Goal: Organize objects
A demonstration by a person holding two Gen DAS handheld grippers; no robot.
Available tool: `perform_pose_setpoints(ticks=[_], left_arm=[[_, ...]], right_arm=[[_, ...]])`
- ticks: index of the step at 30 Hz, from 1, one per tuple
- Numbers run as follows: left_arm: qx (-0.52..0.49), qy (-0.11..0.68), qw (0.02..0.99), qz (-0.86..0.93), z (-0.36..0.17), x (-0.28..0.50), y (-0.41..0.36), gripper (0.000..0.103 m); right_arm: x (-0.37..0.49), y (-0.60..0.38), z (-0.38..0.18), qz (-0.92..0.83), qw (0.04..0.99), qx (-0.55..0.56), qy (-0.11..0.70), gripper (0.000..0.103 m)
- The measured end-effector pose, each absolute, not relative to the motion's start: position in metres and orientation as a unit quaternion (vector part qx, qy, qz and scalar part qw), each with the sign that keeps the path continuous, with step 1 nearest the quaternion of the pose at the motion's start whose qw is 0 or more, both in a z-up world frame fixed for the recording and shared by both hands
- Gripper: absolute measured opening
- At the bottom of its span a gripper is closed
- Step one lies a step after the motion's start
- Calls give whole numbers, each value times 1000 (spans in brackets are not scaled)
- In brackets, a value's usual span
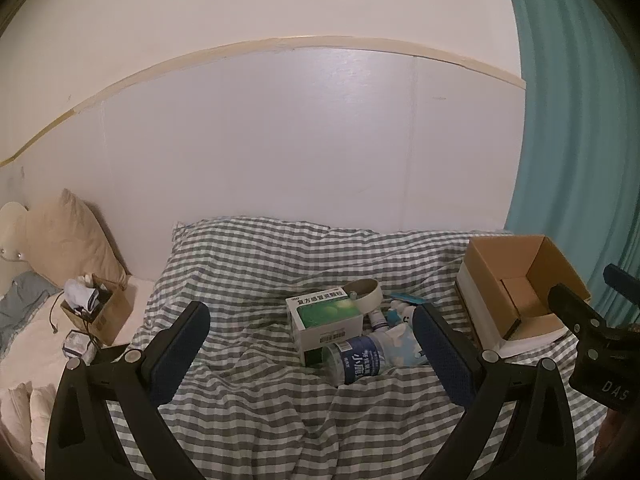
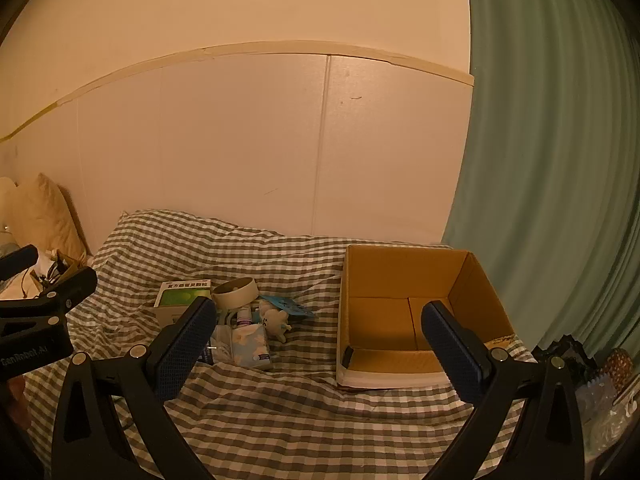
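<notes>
Meanwhile, both fingers gape empty over a green-and-white medicine box (image 1: 327, 320) beside the open cardboard box (image 2: 404, 304).

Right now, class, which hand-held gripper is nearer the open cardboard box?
Right. The right hand-held gripper faces the cardboard box directly; the left hand-held gripper points at the pile, box off to its right.
</notes>
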State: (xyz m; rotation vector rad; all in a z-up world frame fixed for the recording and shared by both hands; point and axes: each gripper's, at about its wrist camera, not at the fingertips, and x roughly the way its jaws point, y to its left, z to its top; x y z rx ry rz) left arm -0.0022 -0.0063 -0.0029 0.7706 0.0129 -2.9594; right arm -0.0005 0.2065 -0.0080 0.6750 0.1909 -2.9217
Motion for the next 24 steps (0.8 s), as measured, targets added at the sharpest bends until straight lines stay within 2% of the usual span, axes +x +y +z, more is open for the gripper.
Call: perform_pose_setpoints(ticks=[24], left_arm=[[261, -1, 50, -964, -6, -4, -7, 103]], right_arm=[[-3, 206, -10, -969, 75, 228, 56, 103]])
